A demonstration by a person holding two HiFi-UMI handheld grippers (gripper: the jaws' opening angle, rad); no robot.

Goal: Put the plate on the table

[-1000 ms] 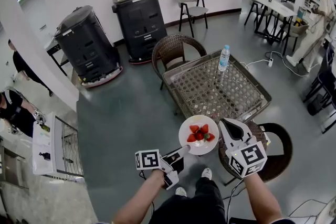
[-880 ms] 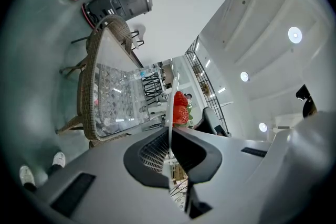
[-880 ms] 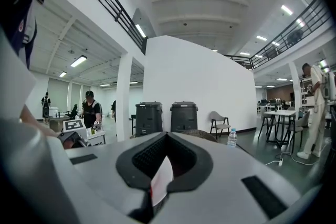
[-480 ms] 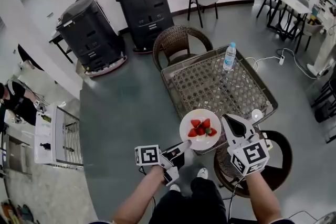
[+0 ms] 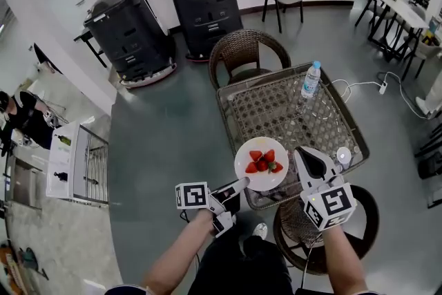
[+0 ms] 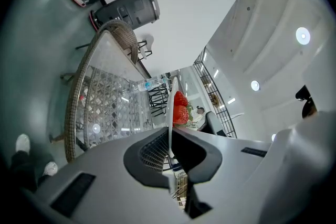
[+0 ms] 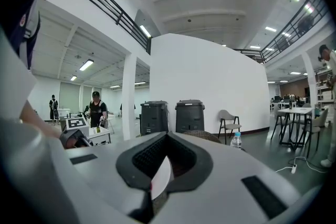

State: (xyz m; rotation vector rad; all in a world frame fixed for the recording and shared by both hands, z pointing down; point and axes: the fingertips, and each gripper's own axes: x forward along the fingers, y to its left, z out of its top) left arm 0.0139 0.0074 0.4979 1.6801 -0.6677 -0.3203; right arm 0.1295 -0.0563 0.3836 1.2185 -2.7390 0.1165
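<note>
A white plate [image 5: 261, 164] with several red strawberries [image 5: 262, 161] hangs level over the near edge of the wicker-framed glass table [image 5: 290, 114]. My left gripper [image 5: 240, 184] is shut on the plate's near-left rim. In the left gripper view the plate [image 6: 169, 113] runs edge-on between the closed jaws of the left gripper [image 6: 169, 149], with the strawberries [image 6: 180, 107] beyond. My right gripper [image 5: 301, 157] sits at the plate's right rim. In the right gripper view a white sliver of plate [image 7: 161, 176] is pinched in the right gripper [image 7: 160, 181].
A water bottle [image 5: 311, 79] stands at the table's far right, and a small white round thing [image 5: 343, 157] lies near its right corner. Wicker chairs stand behind the table [image 5: 248, 52] and under my right arm [image 5: 324, 231]. Two black bins [image 5: 131, 31] line the wall.
Both grippers have carried the plate forward, from short of the table's near corner to over its near edge. The grip on it looks the same.
</note>
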